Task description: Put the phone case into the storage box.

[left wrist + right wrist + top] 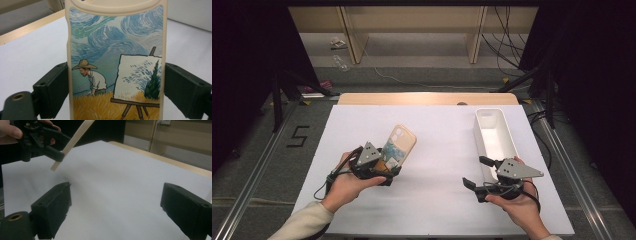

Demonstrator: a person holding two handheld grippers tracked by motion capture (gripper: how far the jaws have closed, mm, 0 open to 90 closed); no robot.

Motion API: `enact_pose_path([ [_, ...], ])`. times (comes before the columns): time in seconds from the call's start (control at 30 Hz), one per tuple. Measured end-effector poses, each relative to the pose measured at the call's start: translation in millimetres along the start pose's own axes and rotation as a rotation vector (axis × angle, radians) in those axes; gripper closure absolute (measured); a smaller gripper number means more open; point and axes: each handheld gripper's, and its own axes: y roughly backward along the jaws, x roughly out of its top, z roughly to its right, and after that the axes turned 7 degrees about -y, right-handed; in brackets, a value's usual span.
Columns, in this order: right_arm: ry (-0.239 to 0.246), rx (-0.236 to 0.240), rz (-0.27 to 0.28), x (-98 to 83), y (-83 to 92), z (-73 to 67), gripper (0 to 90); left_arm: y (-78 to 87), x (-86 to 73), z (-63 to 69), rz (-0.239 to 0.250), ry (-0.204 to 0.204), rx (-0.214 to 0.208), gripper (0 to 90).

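High view: left tool (388,167) grips phone case (399,145) by its edges, tilted above tabletop (437,150); right tool (476,172) wide, empty; case could slip.

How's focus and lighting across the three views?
High view: white table sheet evenly lit, surroundings black. Left gripper view: cream phone case with painted field scene sharp, table soft. Right gripper view: black jaws slightly blurred, faint shadow under the left gripper.
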Motion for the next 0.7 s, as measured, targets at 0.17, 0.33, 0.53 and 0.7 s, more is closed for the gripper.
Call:
enact_pose_path([
  [0.17,-0.001,0.003,0.007,1.0,-0.3,-0.5,10.8,0.1,0.9,1.3,0.018,-0.010,-0.005,11.5],
  [0.33,-0.002,0.003,0.010,1.6,-0.5,-0.7,10.8,-0.5,1.3,2.9,0.028,-0.024,-0.011,11.5],
  [0.53,-0.012,0.007,0.017,3.5,-2.7,-2.2,10.9,-1.5,1.5,4.3,0.028,-0.025,-0.012,11.5],
  [0.7,-0.013,0.007,0.020,5.2,-4.5,-4.0,10.9,-2.2,1.9,5.8,0.030,-0.028,-0.016,11.5],
])
